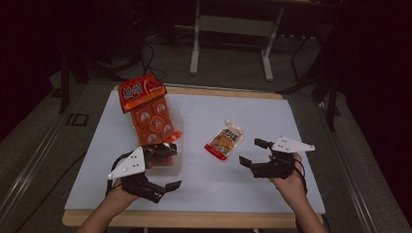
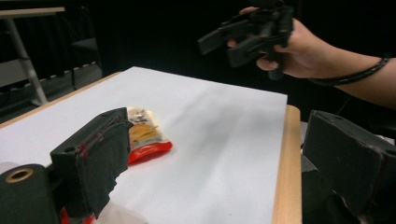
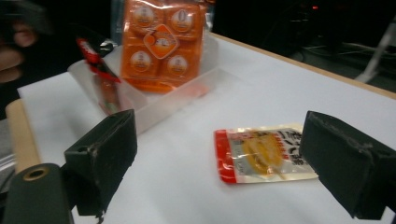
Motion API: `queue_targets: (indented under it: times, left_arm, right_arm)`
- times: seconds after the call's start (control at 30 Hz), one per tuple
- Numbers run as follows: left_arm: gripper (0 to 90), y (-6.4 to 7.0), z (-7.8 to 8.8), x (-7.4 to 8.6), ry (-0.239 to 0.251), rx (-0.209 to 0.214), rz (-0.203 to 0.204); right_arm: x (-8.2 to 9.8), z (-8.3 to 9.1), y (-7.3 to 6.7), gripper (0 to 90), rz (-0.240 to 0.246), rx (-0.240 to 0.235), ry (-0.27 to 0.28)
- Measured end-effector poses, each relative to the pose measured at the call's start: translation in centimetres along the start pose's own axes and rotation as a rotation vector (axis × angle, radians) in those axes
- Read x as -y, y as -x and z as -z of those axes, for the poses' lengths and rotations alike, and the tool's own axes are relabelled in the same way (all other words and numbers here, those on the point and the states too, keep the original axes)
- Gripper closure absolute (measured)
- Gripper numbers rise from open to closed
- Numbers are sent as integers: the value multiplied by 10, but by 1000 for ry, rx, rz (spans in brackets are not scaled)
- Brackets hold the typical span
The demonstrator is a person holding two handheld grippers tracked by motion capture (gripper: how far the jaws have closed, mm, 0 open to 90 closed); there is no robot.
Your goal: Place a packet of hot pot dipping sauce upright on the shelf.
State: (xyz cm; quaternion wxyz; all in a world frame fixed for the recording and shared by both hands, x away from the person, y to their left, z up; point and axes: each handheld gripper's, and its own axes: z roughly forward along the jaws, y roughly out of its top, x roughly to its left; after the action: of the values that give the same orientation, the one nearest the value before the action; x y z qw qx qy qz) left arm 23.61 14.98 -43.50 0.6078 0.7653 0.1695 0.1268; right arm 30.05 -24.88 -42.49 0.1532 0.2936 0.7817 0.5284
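Note:
A small snack pouch (image 1: 224, 140) with a red bottom edge lies flat on the white mat near the table's middle. My right gripper (image 1: 252, 152) is open just to its right, a little above the mat, holding nothing. In the right gripper view the pouch (image 3: 261, 154) lies between and beyond the wide-apart jaws of the right gripper (image 3: 224, 158). My left gripper (image 1: 167, 166) is open over the near end of a clear tray (image 1: 180, 160). In the left gripper view the pouch (image 2: 144, 133) shows past the left jaw of the left gripper (image 2: 219, 154), and the right gripper (image 2: 247, 35) hovers beyond.
A large orange multi-pack (image 1: 150, 114) leans in the clear tray (image 3: 154, 105), its top sticking out at the far end. A small red packet (image 3: 100, 70) stands in the tray's near end. The table's wooden edge (image 1: 194, 218) runs along the front. Dark floor and a table frame (image 1: 231, 29) lie behind.

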Motion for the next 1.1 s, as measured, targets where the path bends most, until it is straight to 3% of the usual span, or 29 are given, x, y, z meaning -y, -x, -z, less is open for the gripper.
queue_targets:
  times: [0.17, 0.33, 0.53, 0.73, 0.83, 0.97, 1.1]
  left_arm:
    - [82, 9, -5, 5, -20, 23, -15]
    - [82, 16, -9, 14, -31, 22, -5]
    - [82, 27, -17, 25, -46, 53, 3]
    - [82, 37, -20, 33, -53, 54, -2]
    - [82, 40, -18, 38, -54, 55, 13]
    - [82, 40, -16, 46, -46, 47, 33]
    - [82, 36, -16, 52, -38, 42, 27]
  right_arm:
    - [0, -4, 9, 111, -16, 40, -10]
    - [4, -6, 23, 111, -12, 87, 9]
    - [5, -14, 39, 143, -17, 148, -15]
    - [4, -27, 52, 211, -29, 160, -31]
    - [3, -36, 58, 223, -34, 152, -50]
    - [4, -48, 67, 264, -46, 158, -77]
    - [6, -56, 74, 276, -68, 161, -88]
